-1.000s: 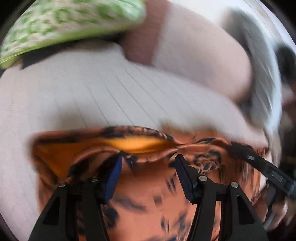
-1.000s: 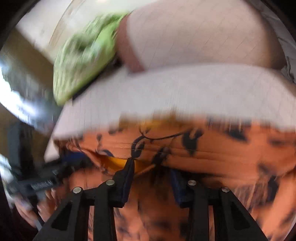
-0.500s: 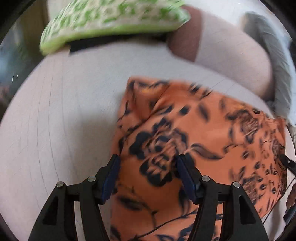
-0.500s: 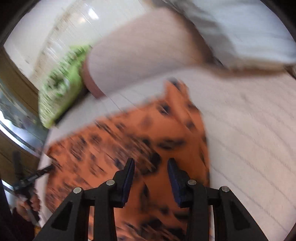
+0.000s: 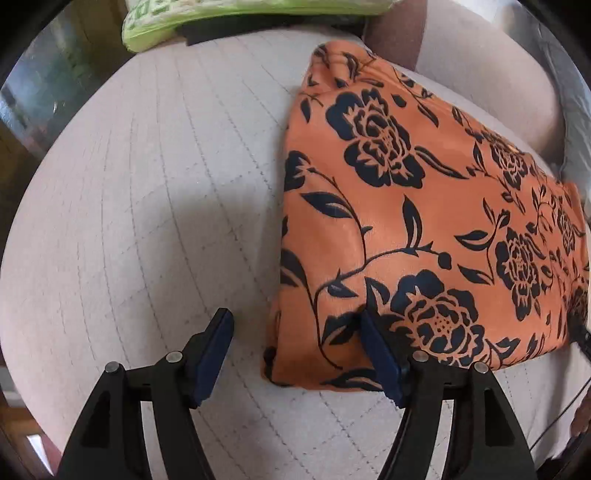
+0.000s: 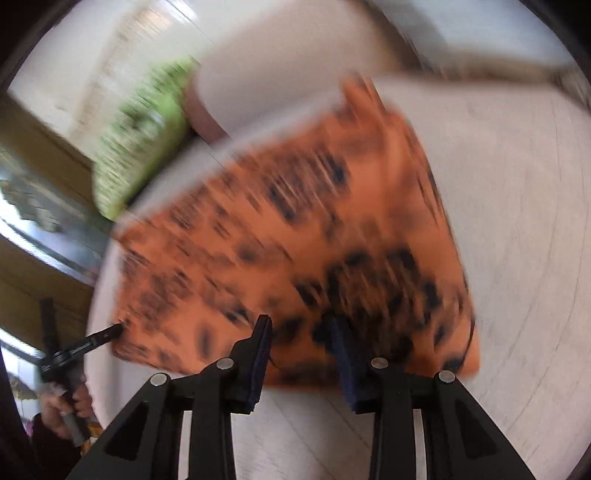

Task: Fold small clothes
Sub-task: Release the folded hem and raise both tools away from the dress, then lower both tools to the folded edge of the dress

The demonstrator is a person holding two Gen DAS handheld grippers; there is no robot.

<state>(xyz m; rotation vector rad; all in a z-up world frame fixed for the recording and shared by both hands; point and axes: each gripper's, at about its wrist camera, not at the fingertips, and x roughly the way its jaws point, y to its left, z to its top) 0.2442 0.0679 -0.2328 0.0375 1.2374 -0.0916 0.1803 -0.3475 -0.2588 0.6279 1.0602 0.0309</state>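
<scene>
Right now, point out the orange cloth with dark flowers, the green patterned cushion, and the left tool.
Orange cloth with dark flowers (image 5: pixel 424 229): left wrist view, middle of its top layer.
Green patterned cushion (image 5: pixel 236 11): left wrist view, its front edge.
Left tool (image 5: pixel 295 328): left wrist view, gap between its fingertips.

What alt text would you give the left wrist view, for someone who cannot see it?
A folded orange cloth with dark blue flowers lies flat on a pale quilted surface. The left claw stands open at the cloth's near corner, one finger over the cloth, one over bare surface, gripping nothing. A green patterned cushion sits at the far edge.
</scene>
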